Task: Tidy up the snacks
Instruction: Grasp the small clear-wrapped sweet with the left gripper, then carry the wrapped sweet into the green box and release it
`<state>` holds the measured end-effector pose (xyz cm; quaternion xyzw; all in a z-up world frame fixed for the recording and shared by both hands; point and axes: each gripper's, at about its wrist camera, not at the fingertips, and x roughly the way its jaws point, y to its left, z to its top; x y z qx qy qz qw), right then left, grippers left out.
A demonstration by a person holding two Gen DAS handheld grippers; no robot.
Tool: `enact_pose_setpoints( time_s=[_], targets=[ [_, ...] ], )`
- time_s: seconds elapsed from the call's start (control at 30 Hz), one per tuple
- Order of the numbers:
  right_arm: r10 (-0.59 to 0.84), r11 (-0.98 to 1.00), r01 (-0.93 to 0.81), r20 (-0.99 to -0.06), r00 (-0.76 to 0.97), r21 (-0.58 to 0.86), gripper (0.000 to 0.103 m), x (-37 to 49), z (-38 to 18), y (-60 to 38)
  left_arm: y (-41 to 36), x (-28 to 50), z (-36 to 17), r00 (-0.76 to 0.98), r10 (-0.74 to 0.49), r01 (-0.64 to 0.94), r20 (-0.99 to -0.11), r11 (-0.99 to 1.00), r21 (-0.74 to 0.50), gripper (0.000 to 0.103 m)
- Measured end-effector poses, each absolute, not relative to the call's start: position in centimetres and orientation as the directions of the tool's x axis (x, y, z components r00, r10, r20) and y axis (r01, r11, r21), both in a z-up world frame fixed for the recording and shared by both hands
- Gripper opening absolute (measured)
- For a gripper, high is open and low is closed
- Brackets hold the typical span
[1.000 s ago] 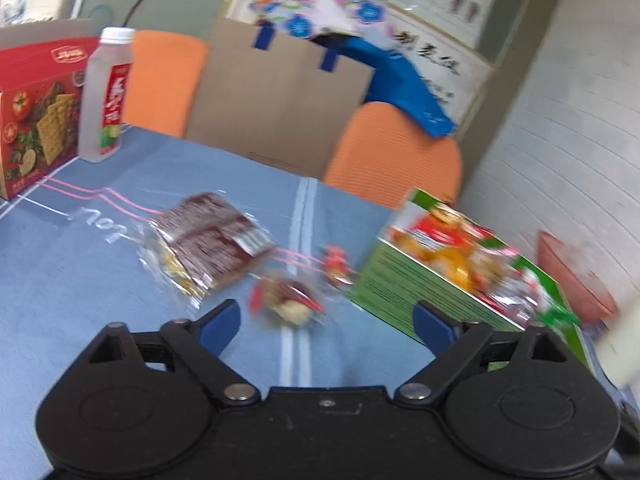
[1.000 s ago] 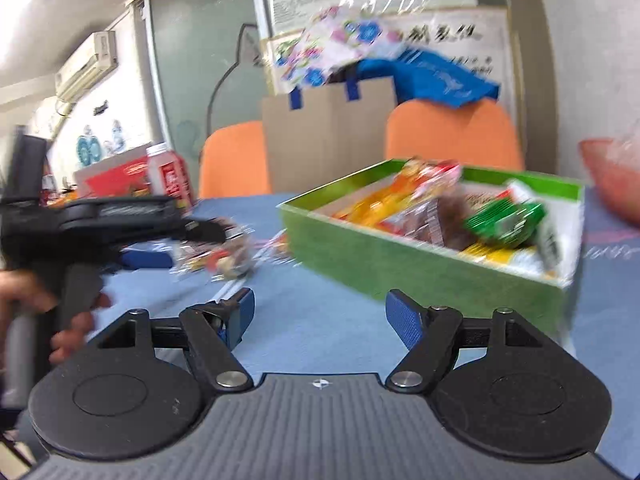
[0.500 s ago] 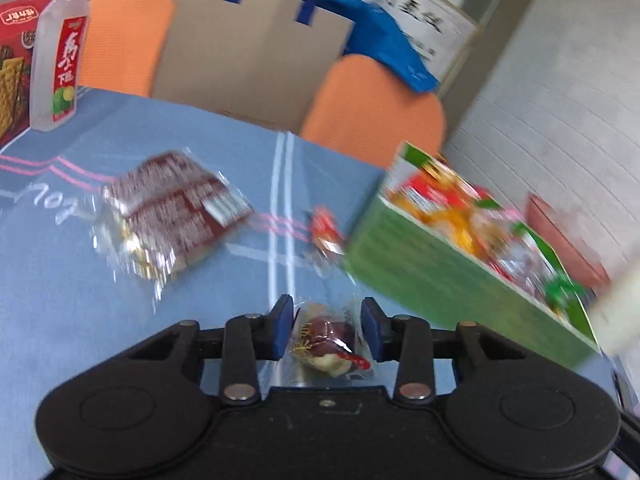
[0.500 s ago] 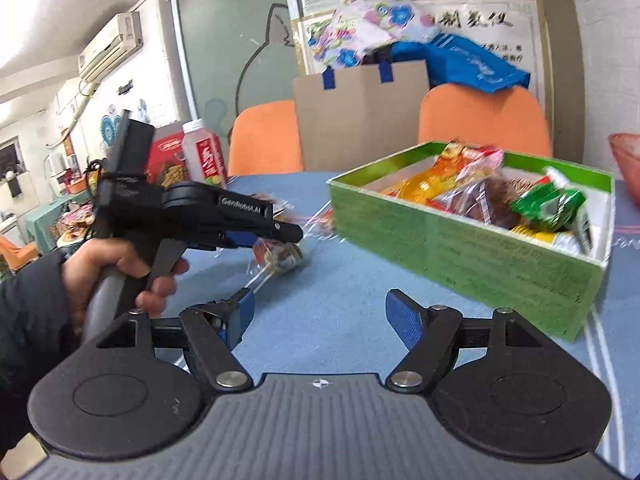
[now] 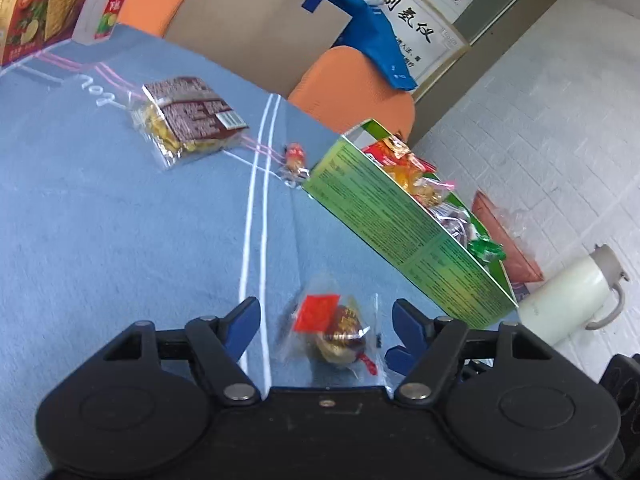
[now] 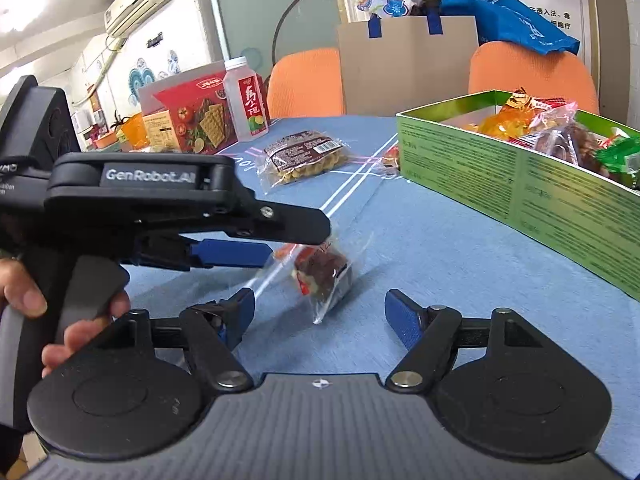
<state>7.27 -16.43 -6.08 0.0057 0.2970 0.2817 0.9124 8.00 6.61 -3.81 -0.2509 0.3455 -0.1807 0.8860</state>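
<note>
A small clear packet (image 5: 336, 332) with a red label and a brown sweet lies on the blue tablecloth between the fingers of my left gripper (image 5: 326, 312). The jaws are opening and the pads stand clear of the packet. In the right wrist view the same packet (image 6: 324, 272) sits tilted just past the left gripper (image 6: 296, 246), which a hand holds. My right gripper (image 6: 320, 308) is open and holds nothing, with the packet a little ahead of its tips. The green box (image 5: 392, 220) (image 6: 520, 184) full of wrapped snacks stands to the right.
A brown biscuit pack (image 5: 188, 116) (image 6: 304, 156) and a small red sweet (image 5: 295, 156) lie farther back. A red cracker box (image 6: 196, 120) and a bottle (image 6: 248, 100) stand at the far left. A white flask (image 5: 572, 292) is behind the green box. Orange chairs (image 6: 306, 80) line the far side.
The left gripper went from open to shut on the small packet, moved it nearer the green box's front end, and now has its jaws apart. The right gripper came closer, still open.
</note>
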Motion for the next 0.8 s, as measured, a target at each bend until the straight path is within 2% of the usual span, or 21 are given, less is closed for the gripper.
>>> enact_pose_setpoints(
  time_s=[0.2,0.23,0.27,0.3,0.33,0.37,0.53,0.8],
  targets=[
    [0.512,0.848,-0.498,-0.525,0.68,0.182,0.103,7.7,-5.7,-16.1,5.9,8.5,-3.8,0.68,-0.512,0.177,-0.525,0.81,-0.56,0.103],
    [0.513,0.847,-0.5,-0.525,0.679,0.18,0.103,7.9,-5.7,-16.0,5.8,8.6,-4.1,0.671,-0.517,0.175,-0.53,0.806,-0.565,0.1],
    [0.511,0.847,-0.501,-0.526,0.68,0.175,0.096,8.0,-5.8,-15.9,5.8,8.8,-4.4,0.663,-0.524,0.174,-0.535,0.803,-0.571,0.085],
    [0.509,0.848,-0.503,-0.528,0.68,0.169,0.09,8.1,-5.9,-15.7,5.6,8.9,-4.6,0.652,-0.534,0.179,-0.538,0.798,-0.576,0.075],
    [0.507,0.847,-0.505,-0.538,0.673,0.166,0.062,8.3,-6.1,-15.6,5.5,8.9,-4.8,0.646,-0.539,0.186,-0.54,0.798,-0.573,0.069],
    [0.5,0.85,-0.5,-0.548,0.671,0.164,0.058,8.5,-6.3,-15.5,5.2,8.7,-4.7,0.65,-0.533,0.196,-0.541,0.806,-0.559,0.066],
    [0.51,0.848,-0.5,-0.525,0.681,0.176,0.055,7.9,-5.9,-16.7,3.9,8.3,-3.7,0.651,-0.542,0.236,-0.531,0.81,-0.537,0.066],
    [0.453,0.89,-0.429,-0.398,0.798,0.154,0.055,7.6,-3.0,-20.1,-0.2,10.2,0.6,0.656,-0.598,0.373,-0.461,0.787,-0.491,0.066]
  ],
)
